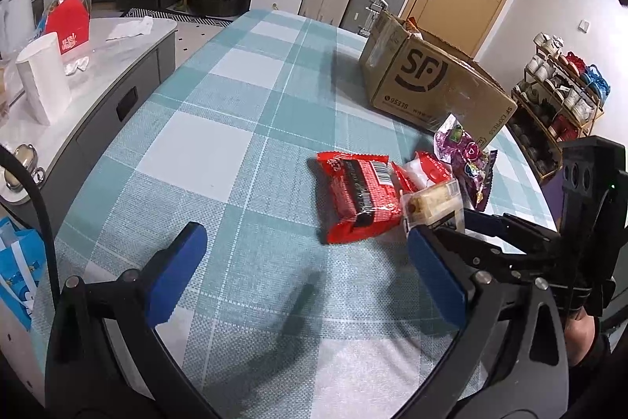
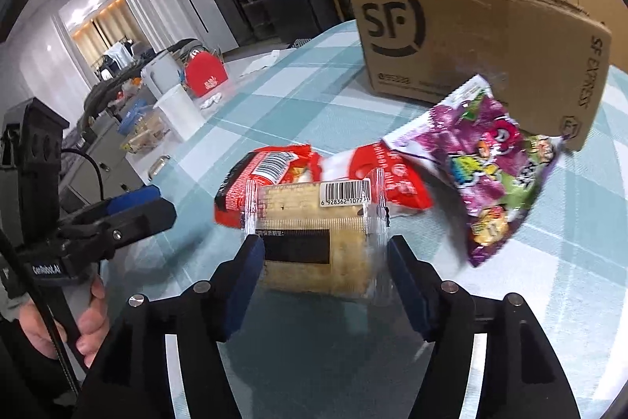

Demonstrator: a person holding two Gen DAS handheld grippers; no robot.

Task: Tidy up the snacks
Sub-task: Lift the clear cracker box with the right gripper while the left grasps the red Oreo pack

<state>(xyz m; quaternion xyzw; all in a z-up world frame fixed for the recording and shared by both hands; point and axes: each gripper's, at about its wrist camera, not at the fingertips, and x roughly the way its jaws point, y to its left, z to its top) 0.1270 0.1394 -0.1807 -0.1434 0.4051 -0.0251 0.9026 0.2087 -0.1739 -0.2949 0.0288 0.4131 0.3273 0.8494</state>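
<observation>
A clear-wrapped beige cake pack (image 2: 314, 222) lies between the blue pads of my right gripper (image 2: 324, 262), which stand at its two sides without squeezing it; the gripper is open. Its far end leans against a red snack pack (image 2: 251, 183) and a small red-and-white pack (image 2: 392, 179). To their right a purple candy bag (image 2: 498, 163) rests against the brown SF cardboard box (image 2: 471, 38). My left gripper (image 1: 306, 262) hovers open and empty over the checked tablecloth, just short of the red pack (image 1: 361, 195) and the cake pack (image 1: 431, 203).
A grey sideboard (image 1: 117, 73) to the left of the table carries a white cup (image 1: 43, 81) and a red gift box (image 1: 68, 26). A shelf of cups (image 1: 557, 97) stands past the table's right edge. Suitcases and drawers line the far wall.
</observation>
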